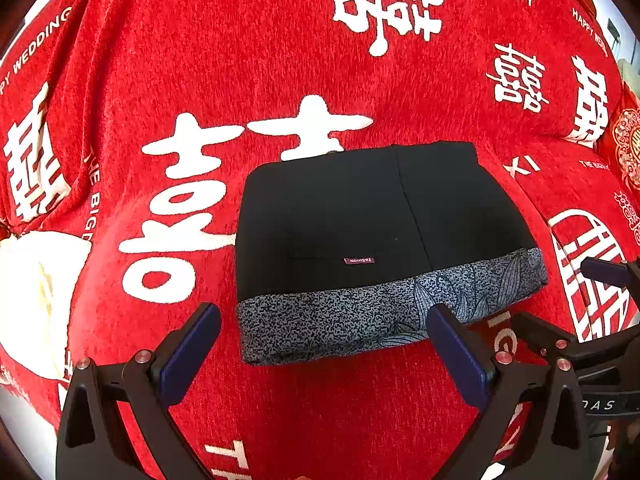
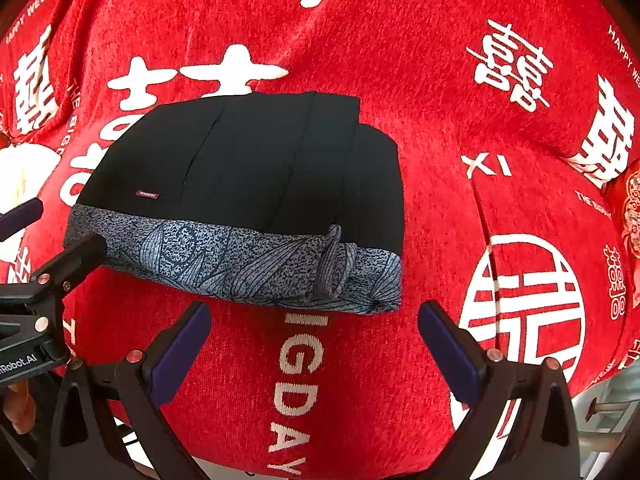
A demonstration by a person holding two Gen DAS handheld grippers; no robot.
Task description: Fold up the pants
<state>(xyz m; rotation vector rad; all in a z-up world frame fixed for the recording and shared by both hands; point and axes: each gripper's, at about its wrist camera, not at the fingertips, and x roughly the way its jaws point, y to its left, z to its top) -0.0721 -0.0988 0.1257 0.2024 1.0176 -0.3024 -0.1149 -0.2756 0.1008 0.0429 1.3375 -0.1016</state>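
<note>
The black pants point(image 1: 360, 216) lie folded into a compact rectangle on the red cloth, with a grey patterned waistband point(image 1: 360, 320) along the near edge and a small "FASHION" label. They also show in the right wrist view point(image 2: 248, 168). My left gripper point(image 1: 324, 312) is open and empty, just short of the waistband. My right gripper point(image 2: 314, 312) is open and empty, just below the pants' near right corner. The right gripper also shows at the right edge of the left wrist view point(image 1: 560, 292). The left gripper shows at the left edge of the right wrist view point(image 2: 60, 228).
A red cloth point(image 1: 320, 60) with white characters and "HAPPY WEDDING" text covers the whole surface. A white and yellow object point(image 1: 36, 300) lies at the left. A red patterned cushion point(image 1: 624, 144) sits at the far right. The cloth's edge shows at the lower right point(image 2: 600, 392).
</note>
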